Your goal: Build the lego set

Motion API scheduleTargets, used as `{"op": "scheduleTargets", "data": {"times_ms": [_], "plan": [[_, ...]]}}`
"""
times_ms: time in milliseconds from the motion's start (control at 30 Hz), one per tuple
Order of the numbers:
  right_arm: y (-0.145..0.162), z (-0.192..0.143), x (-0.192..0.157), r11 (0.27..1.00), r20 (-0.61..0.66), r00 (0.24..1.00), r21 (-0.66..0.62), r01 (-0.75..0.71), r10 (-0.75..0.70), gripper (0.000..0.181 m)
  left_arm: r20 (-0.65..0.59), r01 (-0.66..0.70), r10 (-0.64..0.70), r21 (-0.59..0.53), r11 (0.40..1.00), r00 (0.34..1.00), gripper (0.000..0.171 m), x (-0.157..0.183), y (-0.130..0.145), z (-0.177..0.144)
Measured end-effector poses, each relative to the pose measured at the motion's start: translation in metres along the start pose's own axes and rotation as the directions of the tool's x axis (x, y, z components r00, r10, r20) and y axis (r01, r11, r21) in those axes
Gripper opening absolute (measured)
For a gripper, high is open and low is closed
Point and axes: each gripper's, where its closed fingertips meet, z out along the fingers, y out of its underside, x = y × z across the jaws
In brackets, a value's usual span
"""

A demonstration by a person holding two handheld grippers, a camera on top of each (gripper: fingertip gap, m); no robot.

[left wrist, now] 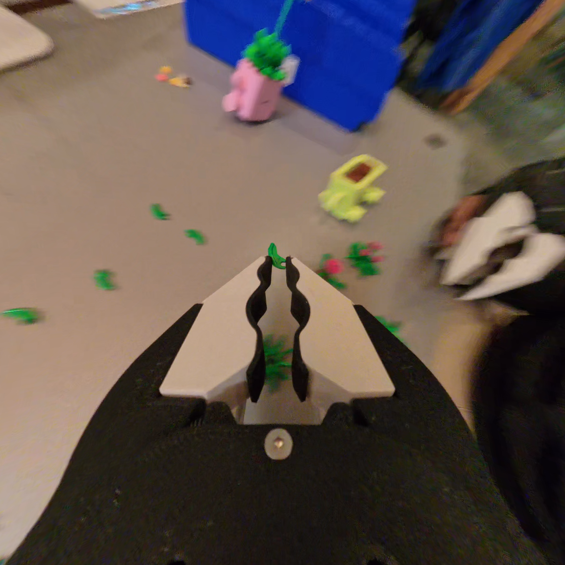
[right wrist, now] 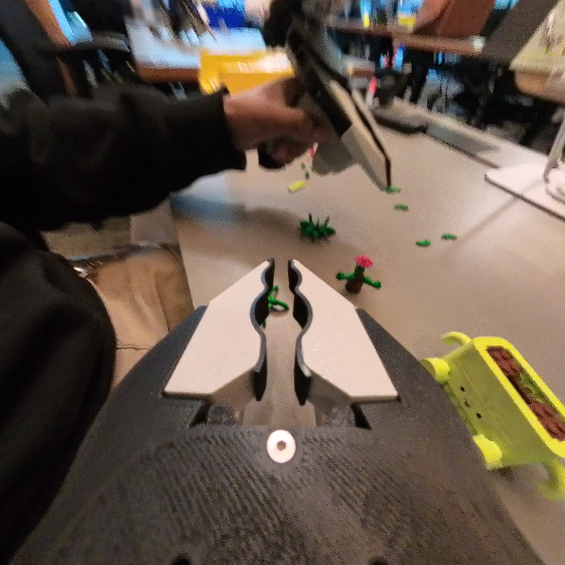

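Two grippers: left gripper pinches a small curved glossy green plastic leaf at frame centre; right gripper slightly parted, empty. Yellow-green blocky planter right of centre on matte grey table.

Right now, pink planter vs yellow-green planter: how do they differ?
The pink planter is topped with green foliage; the yellow-green planter shows only a bare brown bed in its opening. The pink planter stands by the blue box; the yellow-green planter sits out on the open grey floor. Both are blocky brick-built pots with stubby feet.
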Motion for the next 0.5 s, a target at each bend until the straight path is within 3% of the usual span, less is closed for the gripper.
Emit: {"op": "scheduleTargets", "data": {"times_ms": [100, 167, 233, 300, 367, 500], "plan": [[-0.021, -0.018, 0.000, 0.984, 0.025, 0.999, 0.175, 0.017, -0.022, 0.018, -0.286, 0.140, -0.120, 0.049, 0.989, 0.951, 0.006, 0.054, -0.008, -0.009], [-0.020, -0.021, 0.001, 0.983, 0.023, 0.998, 0.172, 0.056, -0.061, 0.025, -0.455, 0.187, -0.153, 0.030, 0.982, 0.877, 0.000, 0.086, -0.009, -0.015], [-0.019, -0.019, 0.000, 0.976, 0.002, 0.991, 0.172, 0.131, -0.133, 0.027, -0.546, 0.206, -0.188, -0.028, 0.978, 0.817, 0.000, 0.106, -0.003, -0.015], [-0.019, -0.017, 0.003, 0.969, -0.062, 0.983, 0.165, 0.182, -0.174, 0.020, -0.491, 0.171, -0.193, -0.090, 0.981, 0.849, 0.000, 0.105, 0.015, -0.001], [-0.005, -0.017, 0.017, 0.969, -0.149, 0.961, 0.048, 0.243, -0.233, 0.016, -0.422, 0.149, -0.191, -0.129, 0.980, 0.886, 0.000, 0.098, 0.031, 0.009], [0.004, -0.048, 0.052, 0.956, -0.314, 0.904, -0.061, 0.285, -0.290, 0.007, -0.403, 0.160, -0.187, -0.100, 0.982, 0.896, 0.000, 0.102, 0.034, 0.012]]}}
